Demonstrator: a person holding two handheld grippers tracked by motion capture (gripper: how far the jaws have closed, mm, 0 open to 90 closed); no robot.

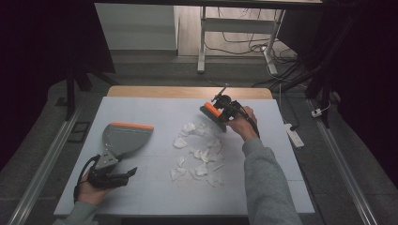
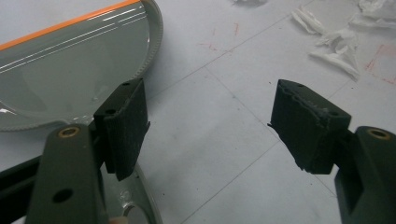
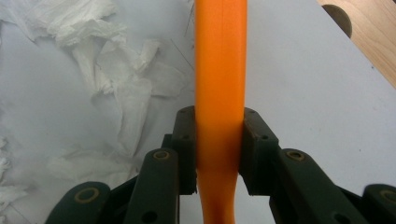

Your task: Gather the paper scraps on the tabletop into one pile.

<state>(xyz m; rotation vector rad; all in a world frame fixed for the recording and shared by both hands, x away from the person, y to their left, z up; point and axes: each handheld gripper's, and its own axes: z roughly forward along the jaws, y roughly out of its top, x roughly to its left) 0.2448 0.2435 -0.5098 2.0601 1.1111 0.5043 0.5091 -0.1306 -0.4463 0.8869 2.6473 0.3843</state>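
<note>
In the high view I see my right gripper (image 1: 224, 114) in the upper middle of the frame, holding a small brush (image 1: 212, 114) with an orange back at the far edge of a scatter of torn white paper scraps (image 1: 199, 154) that runs down the centre of the white worktop (image 1: 155, 197). The grey dustpan (image 1: 123, 138) with its orange lip lies at centre left, and I can see nothing in it; my left gripper (image 1: 129, 174) sits at lower left, just below the pan's handle end. In the left gripper view my jaws stand wide apart with nothing between them; the dustpan (image 2: 70, 70) fills the upper left and its tray looks bare, while paper scraps (image 2: 334, 46) lie at upper right. In the right gripper view my jaws are clamped on the brush's orange handle (image 3: 219, 93), which rises up the middle of the frame, with crumpled paper scraps (image 3: 93, 60) on the worktop at left.
</note>
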